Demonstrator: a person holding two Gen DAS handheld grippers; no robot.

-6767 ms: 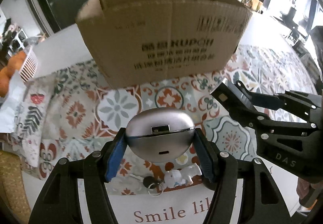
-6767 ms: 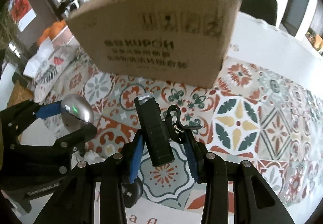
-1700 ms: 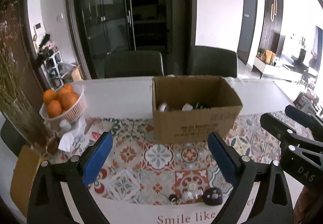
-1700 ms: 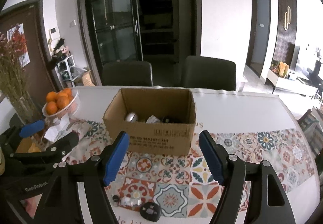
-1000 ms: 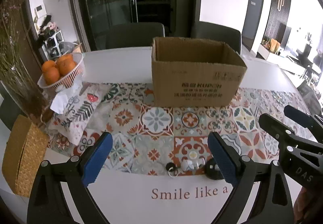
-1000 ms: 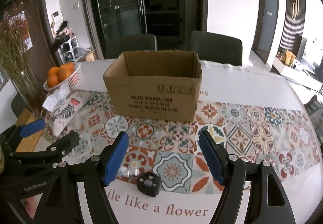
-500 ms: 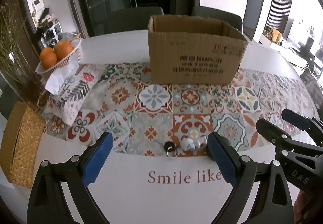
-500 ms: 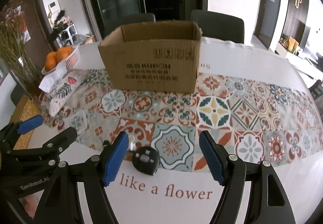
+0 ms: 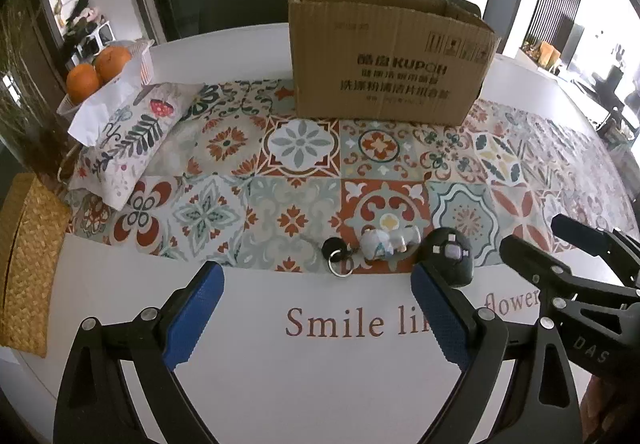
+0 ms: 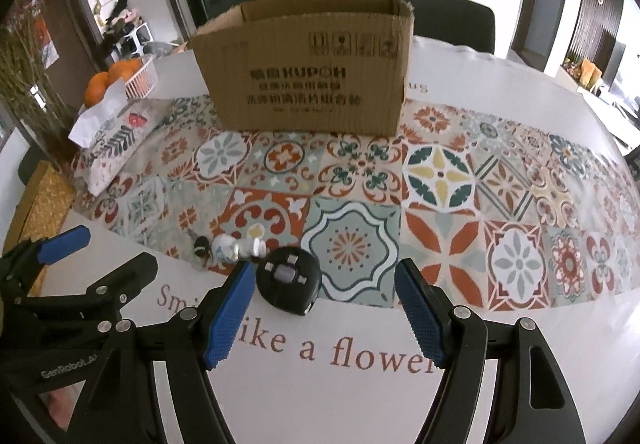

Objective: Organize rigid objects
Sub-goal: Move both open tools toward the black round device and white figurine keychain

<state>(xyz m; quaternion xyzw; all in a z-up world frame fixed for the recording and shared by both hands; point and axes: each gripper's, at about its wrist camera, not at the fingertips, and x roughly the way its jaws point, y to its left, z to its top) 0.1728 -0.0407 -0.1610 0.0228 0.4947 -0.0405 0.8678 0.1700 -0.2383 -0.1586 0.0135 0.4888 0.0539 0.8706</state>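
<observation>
The round black puck-like gadget with grey buttons [image 10: 289,280] looks hard, smooth and light; take it across its rim. It lies on the table [image 10: 360,404] at the patterned runner's edge, just ahead of the empty, half-spread right gripper [image 10: 325,314], nearer its left finger. Beside it, the small white figurine keychain [image 9: 386,242], probably brittle, sits ahead of the wide-open, empty left gripper [image 9: 316,314].

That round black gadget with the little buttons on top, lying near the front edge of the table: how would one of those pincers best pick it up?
Probably from above, pads on opposite sides of the round black gadget, across its rounded rim. It lies flat, button face up, so the sides are free. The right gripper is open and nearest; the astronaut keychain lies close on one side, so keep that pad tight to the rim.
</observation>
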